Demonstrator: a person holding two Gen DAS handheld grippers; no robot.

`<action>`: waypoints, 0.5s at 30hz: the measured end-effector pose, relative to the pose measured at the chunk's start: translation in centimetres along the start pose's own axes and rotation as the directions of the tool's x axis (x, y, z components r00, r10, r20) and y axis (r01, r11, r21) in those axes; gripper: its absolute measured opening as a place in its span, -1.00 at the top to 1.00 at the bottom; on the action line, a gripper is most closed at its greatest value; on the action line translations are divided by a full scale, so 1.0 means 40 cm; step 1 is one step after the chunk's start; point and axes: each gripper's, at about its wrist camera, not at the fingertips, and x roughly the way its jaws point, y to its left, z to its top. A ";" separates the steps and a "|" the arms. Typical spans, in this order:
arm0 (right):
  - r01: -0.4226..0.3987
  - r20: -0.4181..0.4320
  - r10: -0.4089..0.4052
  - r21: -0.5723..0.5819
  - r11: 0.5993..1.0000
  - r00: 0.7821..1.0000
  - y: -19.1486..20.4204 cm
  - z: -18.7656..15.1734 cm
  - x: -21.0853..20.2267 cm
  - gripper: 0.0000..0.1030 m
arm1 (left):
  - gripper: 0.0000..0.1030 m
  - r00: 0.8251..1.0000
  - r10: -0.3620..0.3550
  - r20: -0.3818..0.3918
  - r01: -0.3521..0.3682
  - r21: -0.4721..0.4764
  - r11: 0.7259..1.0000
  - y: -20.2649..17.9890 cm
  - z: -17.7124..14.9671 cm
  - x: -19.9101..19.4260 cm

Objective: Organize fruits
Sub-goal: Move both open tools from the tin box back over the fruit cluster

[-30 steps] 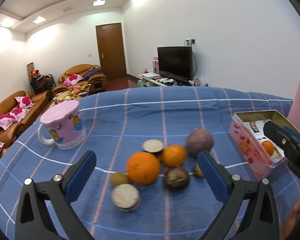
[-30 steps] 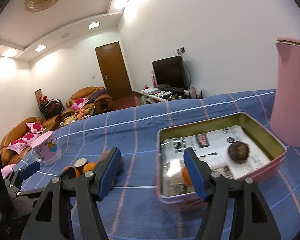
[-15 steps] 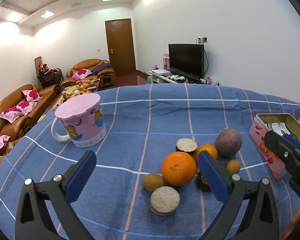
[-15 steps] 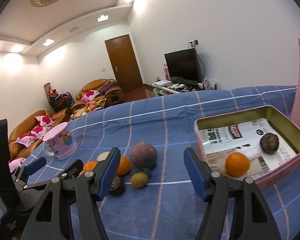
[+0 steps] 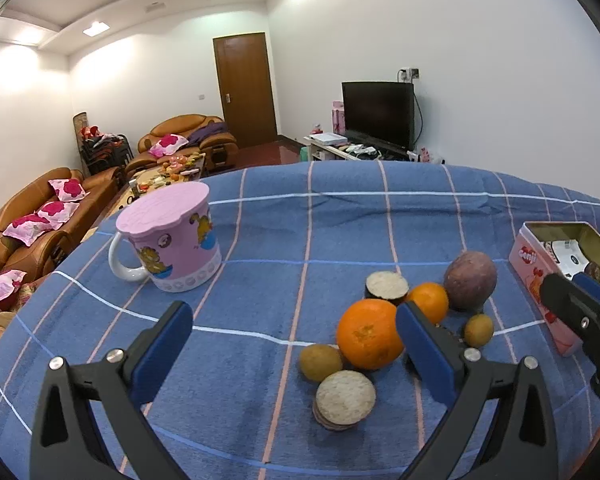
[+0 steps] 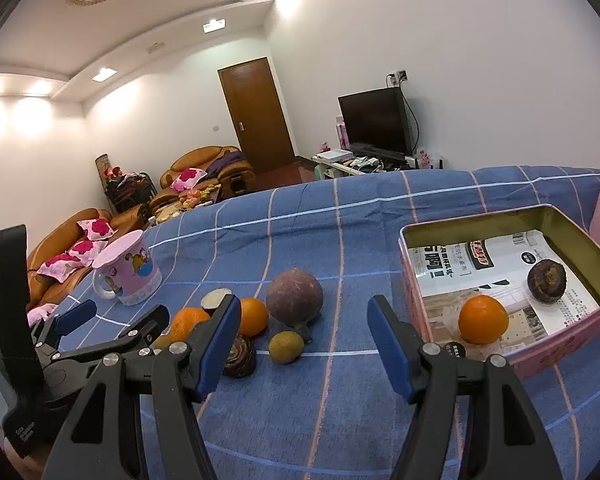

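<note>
Both of your hand-held grippers, left (image 5: 292,354) and right (image 6: 304,338), hover open and empty over loose fruit (image 6: 295,297) clustered on the blue-clothed bench (image 5: 340,224), likely because the tin (image 6: 548,216) beside them collects sorted pieces.

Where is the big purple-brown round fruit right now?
In the right wrist view the purple-brown fruit sits on the blue cloth, left of the pink tin, with a small orange beside it.

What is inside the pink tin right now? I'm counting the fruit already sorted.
The pink tin holds one orange and one dark brown fruit, lying on printed paper. The near wall hides the tin's front strip of floor, so anything there is unseen.
</note>
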 end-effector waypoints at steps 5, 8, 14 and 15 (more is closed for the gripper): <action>-0.001 0.000 0.001 -0.010 1.000 1.000 0.003 -0.001 -0.003 -0.30 | -1.00 1.000 0.017 0.007 -0.017 0.007 1.000 0.000 0.000 -0.003; 0.003 -0.002 -0.003 -0.014 1.000 1.000 0.007 0.001 -0.001 -0.30 | -1.00 1.000 0.022 0.011 -0.022 0.013 1.000 -0.001 0.000 -0.006; 0.008 -0.014 -0.008 -0.019 1.000 1.000 0.011 0.002 0.005 -0.30 | -1.00 1.000 0.026 0.003 -0.026 0.015 1.000 -0.003 0.001 -0.005; 0.009 -0.014 -0.009 -0.019 1.000 1.000 0.012 0.002 0.005 -0.30 | -1.00 1.000 0.027 0.003 -0.027 0.014 1.000 -0.002 0.001 -0.005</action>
